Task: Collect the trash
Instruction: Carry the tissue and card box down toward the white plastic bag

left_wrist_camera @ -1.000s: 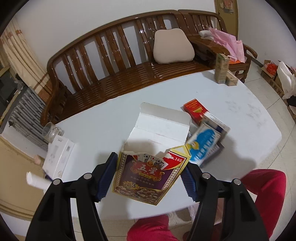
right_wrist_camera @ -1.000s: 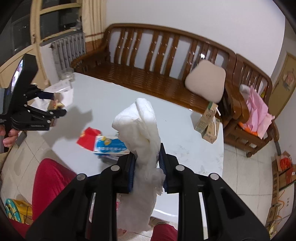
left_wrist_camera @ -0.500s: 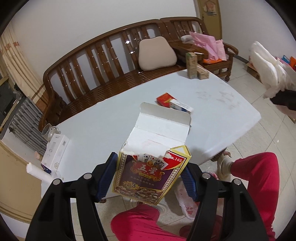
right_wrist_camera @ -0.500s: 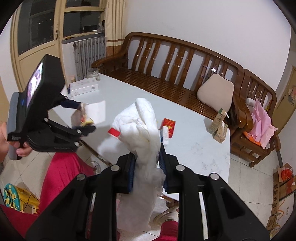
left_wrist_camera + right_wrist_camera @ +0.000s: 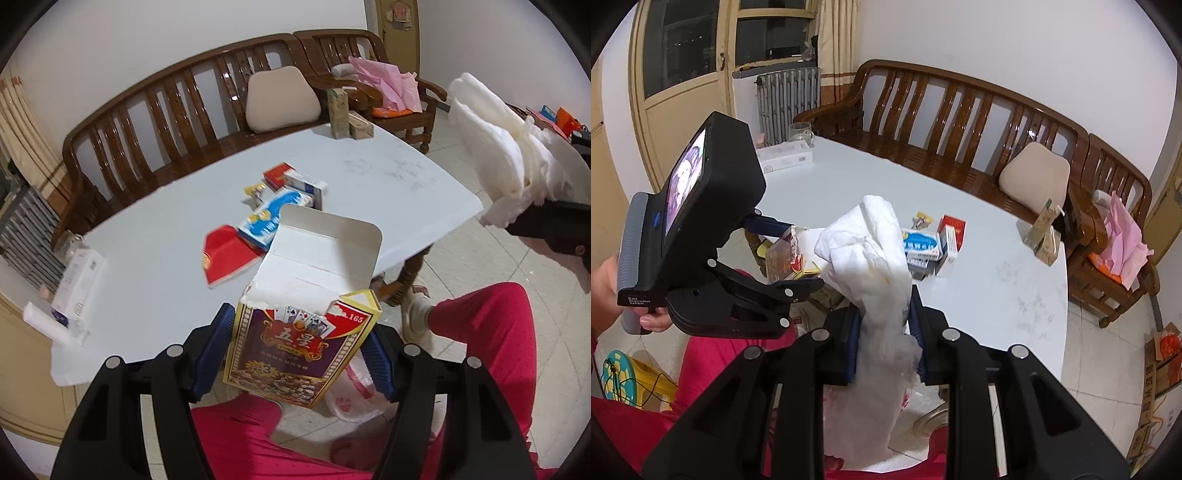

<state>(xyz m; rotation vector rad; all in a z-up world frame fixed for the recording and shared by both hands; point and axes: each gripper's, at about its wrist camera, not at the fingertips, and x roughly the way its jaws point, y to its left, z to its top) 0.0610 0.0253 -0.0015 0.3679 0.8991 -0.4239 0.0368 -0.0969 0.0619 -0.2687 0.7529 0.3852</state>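
Jaws clamped: left gripper (image 5: 297, 356) on torn-open card box (image 5: 301, 343), right gripper (image 5: 884, 341) on crumpled white tissue (image 5: 871, 258).

White table (image 5: 369, 184): small boxes clustered mid-top, namely a red box (image 5: 276, 173), a white box (image 5: 308, 186) and a blue-and-white box (image 5: 271, 218); red envelope (image 5: 225, 254) just beside the cluster; two tan cartons (image 5: 345, 112) at the far edge; long white box (image 5: 79, 280) and glass jar (image 5: 799, 133) well apart from the cluster.

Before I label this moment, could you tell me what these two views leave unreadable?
- Card box contents: left wrist view, hidden by its walls.
- Plastic bag on the floor: both views, mostly covered by the box, the white tissue and the gripper bodies.
- White carton print: left wrist view, blurred.
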